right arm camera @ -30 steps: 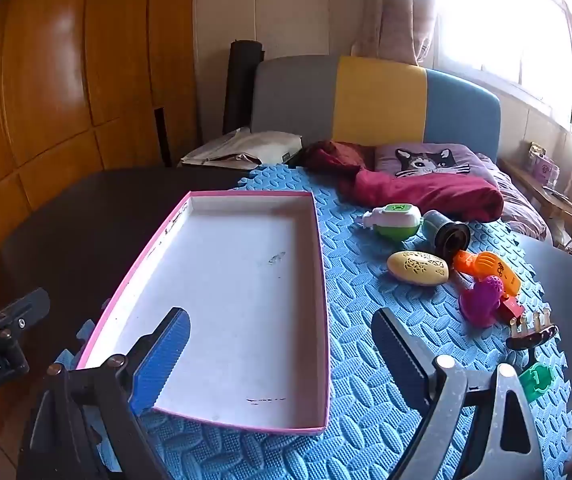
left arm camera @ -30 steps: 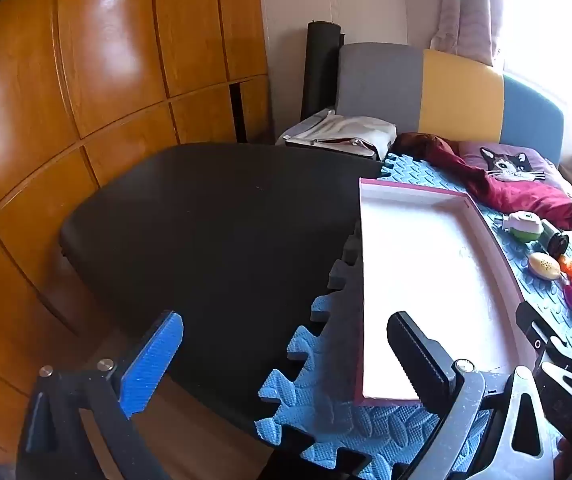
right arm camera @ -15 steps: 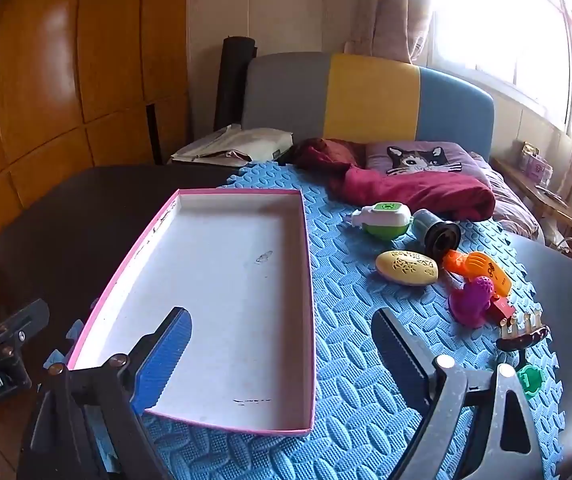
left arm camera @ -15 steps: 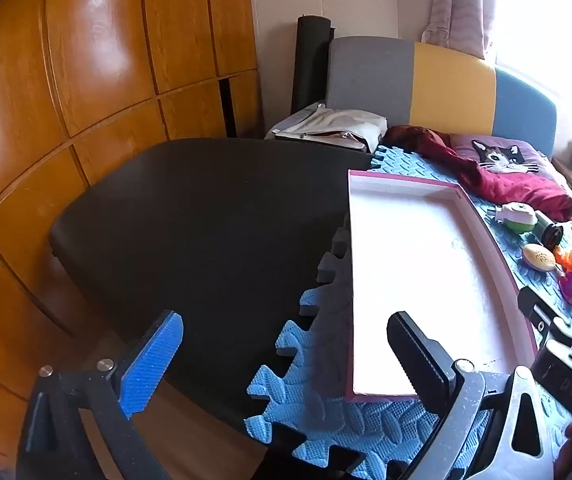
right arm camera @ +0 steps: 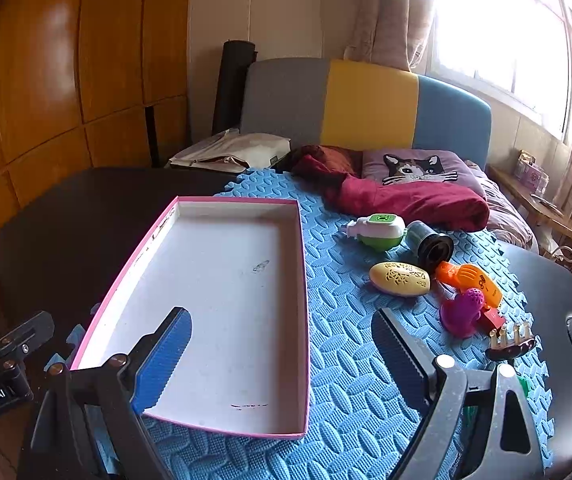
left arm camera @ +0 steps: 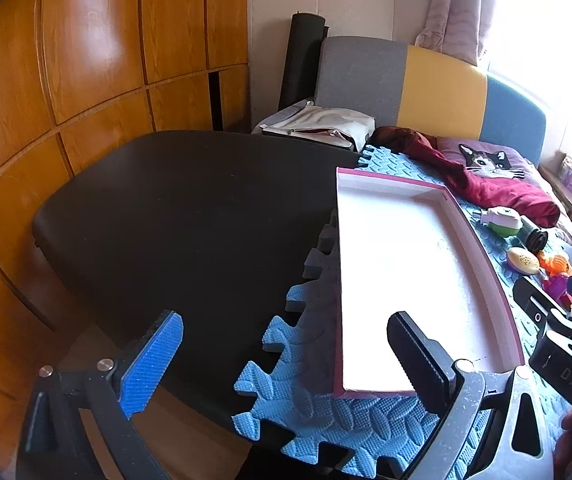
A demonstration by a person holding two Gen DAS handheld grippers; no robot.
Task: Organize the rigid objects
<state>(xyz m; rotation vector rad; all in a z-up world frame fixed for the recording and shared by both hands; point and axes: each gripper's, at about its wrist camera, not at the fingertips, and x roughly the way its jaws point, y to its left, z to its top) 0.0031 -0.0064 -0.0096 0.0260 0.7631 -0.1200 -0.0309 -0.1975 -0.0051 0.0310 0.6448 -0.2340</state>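
Hovering with jaws spread and empty, the right claw (right arm camera: 282,344) hangs above the near end of the pink-rimmed tray (right arm camera: 304,280), which holds nothing. The left claw (left arm camera: 286,352), equally spread, straddles the foam mat (left arm camera: 326,412) edge on the black desk (left arm camera: 186,220). Toys lie right of the tray: green-white bottle (right arm camera: 378,231), yellow oval (right arm camera: 400,278), purple figure (right arm camera: 462,312). Both claws have drawn slightly back since a second ago.
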